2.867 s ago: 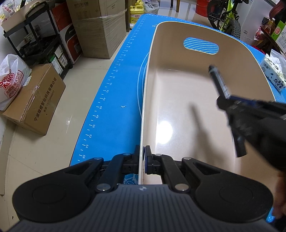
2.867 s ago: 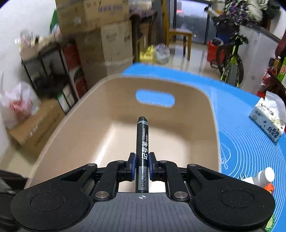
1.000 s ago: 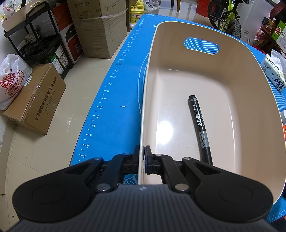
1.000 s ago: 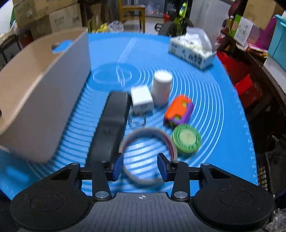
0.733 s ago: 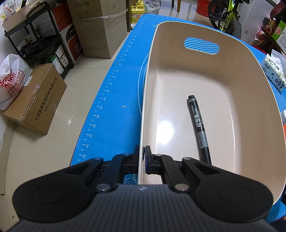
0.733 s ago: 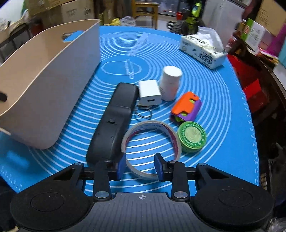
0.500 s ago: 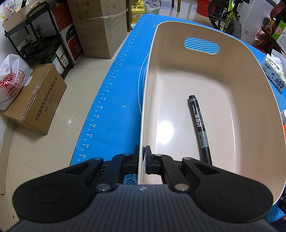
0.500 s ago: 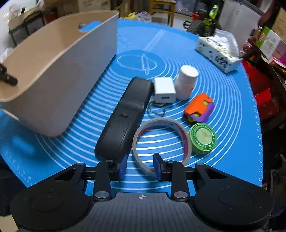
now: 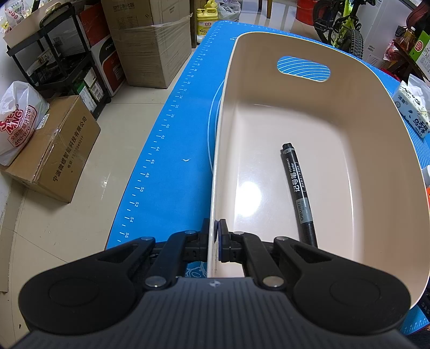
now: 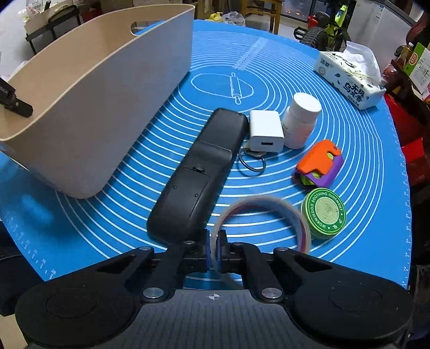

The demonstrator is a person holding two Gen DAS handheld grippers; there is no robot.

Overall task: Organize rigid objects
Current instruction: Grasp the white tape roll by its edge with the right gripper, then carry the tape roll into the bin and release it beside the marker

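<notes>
Now the right gripper (image 10: 213, 251) had its fingers (image 10: 206, 248) pinched on the near wall of the tape (image 10: 264, 217), which half a second before lay on the mat between fingers that were not yet closed. By my reading the roll had been grasped and was about to be lifted toward the bin (image 10: 88, 88) at ten o'clock. The left gripper (image 9: 213, 241) had not moved; its fingers (image 9: 222, 239) stayed clamped on the bin's near wall (image 9: 212, 204), steadying it. Inside, the marker (image 9: 297, 188) lay flat on the floor, where it had come to rest a second earlier.

Around the tape, the remote (image 10: 199, 171) lay at eleven o'clock, just beside it; the tin (image 10: 323, 213) touched it at two. Farther off stood the charger (image 10: 266, 131), key ring (image 10: 251, 162), bottle (image 10: 301, 120) and orange toy (image 10: 319, 163), still to be sorted.

All sat on a blue mat (image 10: 362, 188) over the table, with tissues (image 10: 349, 77) at one o'clock. Beyond were boxes (image 9: 153, 45), a shelf (image 9: 67, 59) and a bicycle (image 9: 341, 24).
</notes>
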